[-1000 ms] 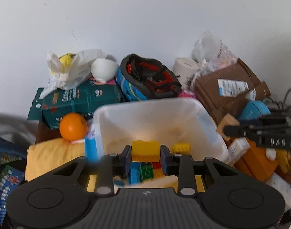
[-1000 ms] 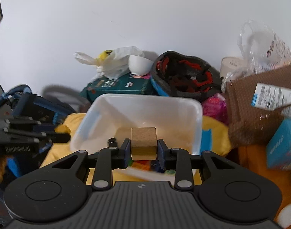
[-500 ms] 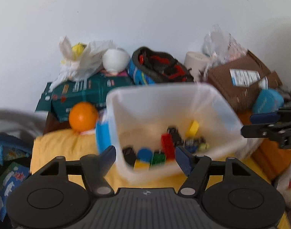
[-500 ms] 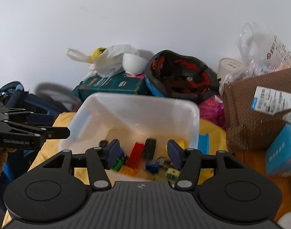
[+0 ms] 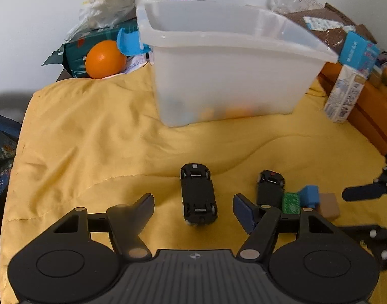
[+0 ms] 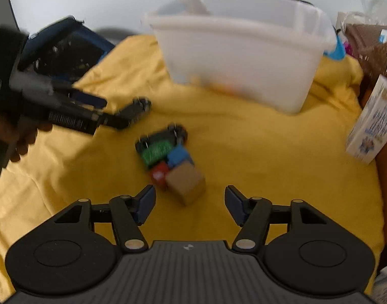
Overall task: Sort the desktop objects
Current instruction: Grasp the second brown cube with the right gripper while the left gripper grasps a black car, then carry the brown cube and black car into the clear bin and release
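Both grippers are open and empty, low over the yellow cloth (image 5: 92,152). My left gripper (image 5: 193,210) has a black toy car (image 5: 198,193) lying between its fingers. A second black toy car (image 5: 269,187), a green brick (image 5: 291,202), a blue brick (image 5: 309,195) and a wooden cube (image 5: 328,205) lie to its right. My right gripper (image 6: 189,204) has the wooden cube (image 6: 186,183) just ahead between its fingers, beside a red piece (image 6: 159,173), the blue brick (image 6: 178,155) and the green brick (image 6: 156,150). The translucent white bin (image 5: 231,58) stands behind.
An orange (image 5: 106,59), a teal package (image 5: 76,55) and a white plastic bag (image 5: 109,2) lie back left. A milk carton (image 5: 344,93), a blue box (image 5: 358,50) and a brown parcel (image 5: 317,22) stand right. A dark blue bag (image 6: 66,48) lies left.
Both grippers dropped from above the bin to the cloth in front of it. A second ago the left held a yellow brick and the right a wooden cube; both opened and are empty.
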Action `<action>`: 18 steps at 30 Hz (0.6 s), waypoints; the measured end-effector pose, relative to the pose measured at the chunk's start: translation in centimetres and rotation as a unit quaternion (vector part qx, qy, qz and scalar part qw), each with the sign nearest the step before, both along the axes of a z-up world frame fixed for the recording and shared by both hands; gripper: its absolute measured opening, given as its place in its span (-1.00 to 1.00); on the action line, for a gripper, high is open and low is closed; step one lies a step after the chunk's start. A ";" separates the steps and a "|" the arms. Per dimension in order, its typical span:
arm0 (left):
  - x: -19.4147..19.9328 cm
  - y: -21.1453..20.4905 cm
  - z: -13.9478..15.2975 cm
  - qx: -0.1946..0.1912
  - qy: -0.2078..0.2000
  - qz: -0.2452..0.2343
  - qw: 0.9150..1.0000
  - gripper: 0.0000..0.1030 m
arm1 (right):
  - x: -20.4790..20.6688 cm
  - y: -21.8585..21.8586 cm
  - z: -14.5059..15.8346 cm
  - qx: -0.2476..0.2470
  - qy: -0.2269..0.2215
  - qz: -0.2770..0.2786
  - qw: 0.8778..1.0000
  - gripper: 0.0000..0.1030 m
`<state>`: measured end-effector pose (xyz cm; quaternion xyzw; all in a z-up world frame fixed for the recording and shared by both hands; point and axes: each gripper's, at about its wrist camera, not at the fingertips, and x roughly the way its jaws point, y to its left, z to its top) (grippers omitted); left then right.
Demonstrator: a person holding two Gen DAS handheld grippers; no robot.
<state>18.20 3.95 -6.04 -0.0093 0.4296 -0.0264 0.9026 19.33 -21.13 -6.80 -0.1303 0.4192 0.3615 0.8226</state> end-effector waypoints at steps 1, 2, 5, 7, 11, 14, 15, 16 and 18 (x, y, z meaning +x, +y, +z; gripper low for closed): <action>0.4 -0.4 -0.4 0.011 0.006 -0.001 1.000 0.37 | 0.0 0.2 -0.2 0.001 -0.001 -0.003 1.000 0.17; 0.7 -0.6 -0.8 0.021 0.012 -0.002 1.000 0.33 | 0.1 0.4 -0.4 0.001 -0.001 -0.003 1.000 0.16; 1.0 -1.1 -1.4 0.021 0.012 -0.016 1.000 0.02 | 0.4 1.2 -1.0 -0.013 -0.012 0.009 1.000 0.13; 0.9 -1.6 -1.3 0.022 0.012 -0.035 0.999 -0.36 | 0.8 1.6 -1.2 -0.012 -0.017 0.019 1.000 -0.09; -0.1 -1.3 -0.8 0.008 0.000 -0.047 0.999 -0.36 | 0.7 1.8 -1.5 -0.006 -0.006 0.039 0.999 -0.16; -1.5 -0.4 0.1 -0.016 -0.012 -0.043 0.999 -0.36 | 0.3 0.6 -1.1 0.010 0.002 0.028 1.000 -0.16; -2.2 -0.3 0.6 -0.021 -0.021 -0.044 0.999 -0.36 | 0.2 0.1 -0.8 0.019 0.004 0.021 1.000 -0.16; -2.8 -0.3 1.3 -0.024 -0.029 -0.047 0.998 -0.36 | 0.1 -0.6 -0.5 0.029 0.009 0.011 0.999 -0.16; -3.5 -0.2 2.4 -0.028 -0.035 -0.046 0.998 -0.36 | 0.1 -2.1 0.4 0.055 0.018 -0.016 0.998 -0.16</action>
